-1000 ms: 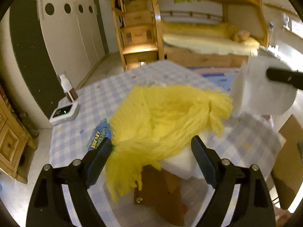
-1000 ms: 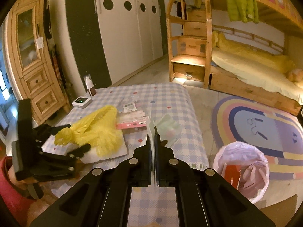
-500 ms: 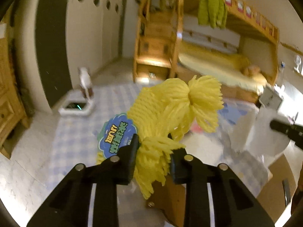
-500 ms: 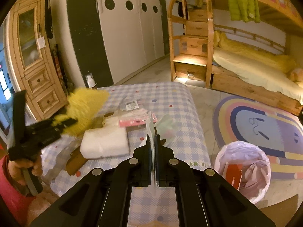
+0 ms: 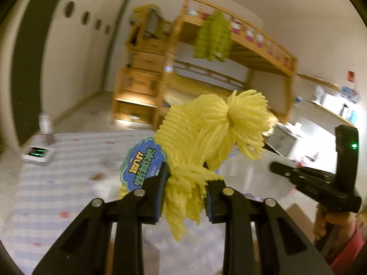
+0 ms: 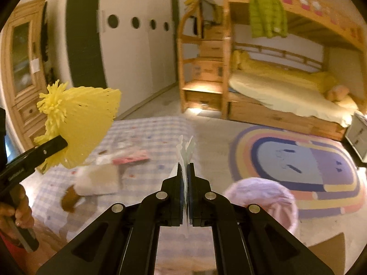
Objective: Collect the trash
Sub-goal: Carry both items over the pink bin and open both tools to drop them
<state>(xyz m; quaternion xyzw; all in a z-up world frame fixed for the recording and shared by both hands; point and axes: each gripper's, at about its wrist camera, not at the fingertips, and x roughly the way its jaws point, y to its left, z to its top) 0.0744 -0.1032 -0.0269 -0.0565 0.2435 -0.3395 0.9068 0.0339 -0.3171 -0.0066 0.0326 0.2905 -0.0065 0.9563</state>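
My left gripper (image 5: 185,183) had just closed its jaws on the yellow foam fruit net (image 5: 213,133), pads squeezing the frayed lower end, so the net was clamped and held up in the air above the checked tablecloth (image 5: 57,178), clear of it. A blue-green label sticker (image 5: 143,168) hung on the net's left side just above the left finger. In the right wrist view the same net (image 6: 84,123) sat up at far left, pinched by the left gripper (image 6: 54,146), well above the table. My right gripper (image 6: 185,178) had its jaws pressed together on a thin translucent plastic wrapper (image 6: 185,149), whose edge stuck up past the fingertips. Still lying on the tablecloth (image 6: 149,128): a white foam block (image 6: 98,181), a brown scrap (image 6: 70,198) just beside it at lower left, a pink-and-white packet (image 6: 130,159) behind it; all blurred, couldn't read details. The bin with its pale pink bag liner (image 6: 263,194) stood on the floor at the table's right, just right of my right gripper in the picture. A white device with a green display (image 5: 37,154) and a small bottle (image 5: 45,126) behind it sat at the table's far left corner. My right gripper (image 5: 286,171) showed at right edge of the left view, a hand (image 5: 332,223) on its handle.
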